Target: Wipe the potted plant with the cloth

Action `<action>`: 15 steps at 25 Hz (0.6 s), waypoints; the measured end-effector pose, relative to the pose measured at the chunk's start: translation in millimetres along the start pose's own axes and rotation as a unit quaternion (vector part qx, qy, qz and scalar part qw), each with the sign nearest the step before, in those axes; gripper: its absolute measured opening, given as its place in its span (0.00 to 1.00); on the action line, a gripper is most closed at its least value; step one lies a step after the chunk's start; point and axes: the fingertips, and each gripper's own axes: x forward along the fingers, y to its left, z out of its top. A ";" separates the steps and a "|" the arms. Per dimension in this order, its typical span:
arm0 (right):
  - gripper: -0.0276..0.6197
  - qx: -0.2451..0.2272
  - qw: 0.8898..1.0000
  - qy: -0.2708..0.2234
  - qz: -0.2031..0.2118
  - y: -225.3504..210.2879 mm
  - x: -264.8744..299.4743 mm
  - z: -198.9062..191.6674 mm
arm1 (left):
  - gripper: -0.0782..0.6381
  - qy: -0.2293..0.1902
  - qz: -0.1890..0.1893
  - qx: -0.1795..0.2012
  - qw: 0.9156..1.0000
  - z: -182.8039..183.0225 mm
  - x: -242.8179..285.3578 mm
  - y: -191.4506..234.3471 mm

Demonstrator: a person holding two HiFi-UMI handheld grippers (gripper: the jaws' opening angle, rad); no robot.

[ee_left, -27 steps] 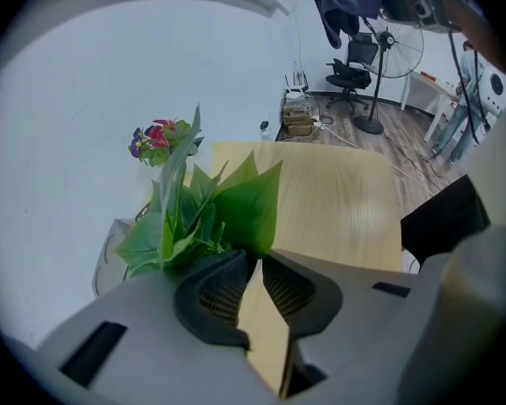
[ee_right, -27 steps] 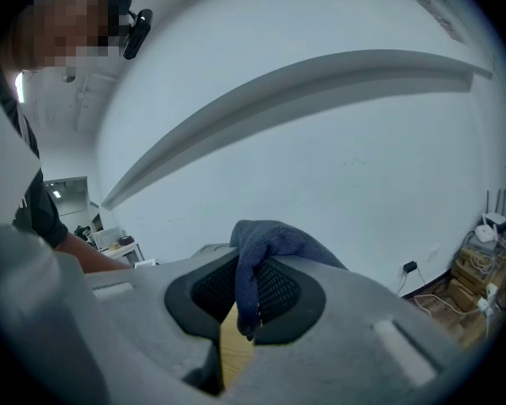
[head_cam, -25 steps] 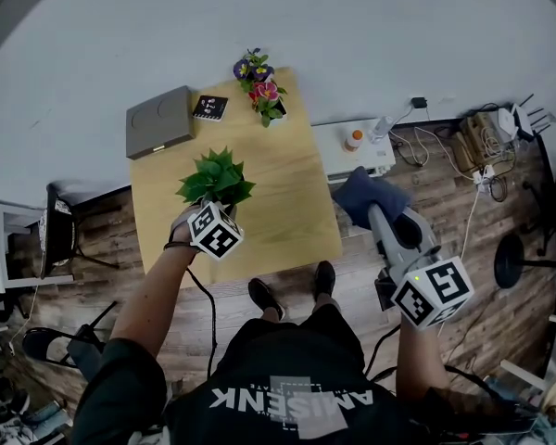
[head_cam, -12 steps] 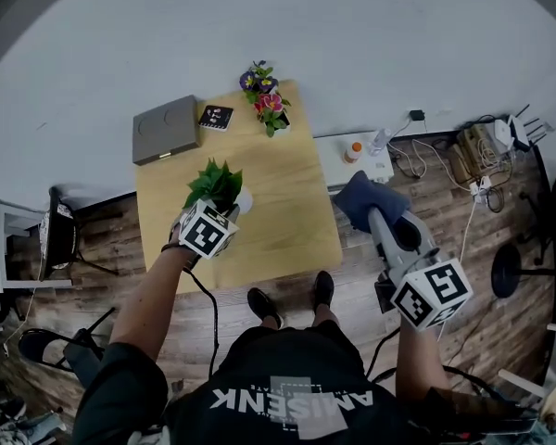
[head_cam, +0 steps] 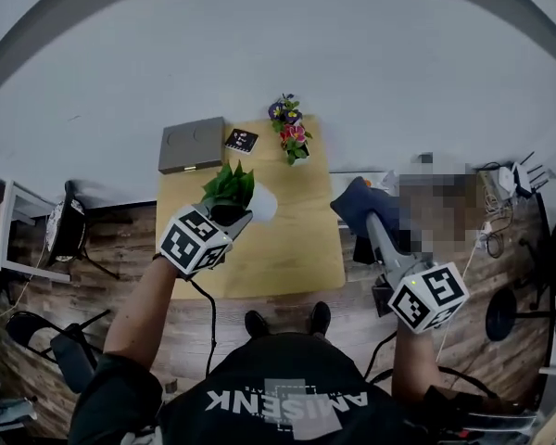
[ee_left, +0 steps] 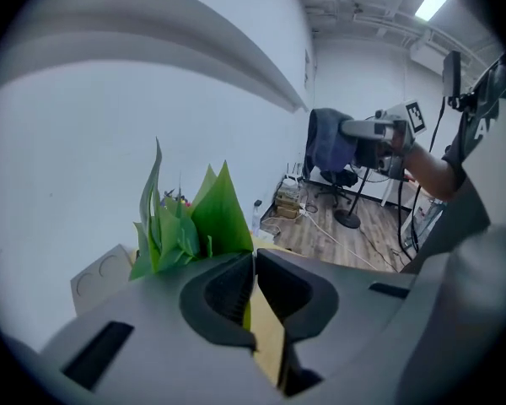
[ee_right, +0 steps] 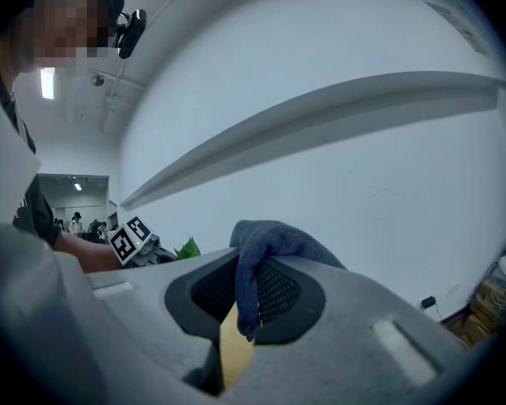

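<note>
Potted plant (head_cam: 230,185) pinched by left gripper (ee_left: 253,264), pot (head_cam: 262,204) visible only overhead; right gripper (ee_right: 246,285) clamps cloth (ee_right: 274,236).

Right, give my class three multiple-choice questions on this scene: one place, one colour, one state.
1. The grey box lies: A on the floor; B on the table; C on a chair.
2. The cloth is: A dark blue; B yellow; C white.
3. The right gripper is: A open and empty; B shut on the cloth; C shut on a bottle.
Answers: B, it sits at the tabletop's far corner; A, seen in the head and right gripper views; B, fabric is pinched between its pads.
</note>
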 end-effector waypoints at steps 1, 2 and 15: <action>0.09 -0.003 1.000 -0.004 0.004 2.1 0.9 5.2 | 0.13 -0.009 -0.003 0.003 1.000 7.8 -8.3 -3.1; 0.09 -0.007 1.000 -0.008 0.009 4.1 2.1 10.3 | 0.13 -0.018 -0.007 0.005 1.000 15.2 -16.1 -5.9; 0.09 -0.049 0.994 -0.034 0.095 53.3 29.6 54.3 | 0.13 -0.125 -0.043 -0.022 0.991 95.5 -83.0 -27.8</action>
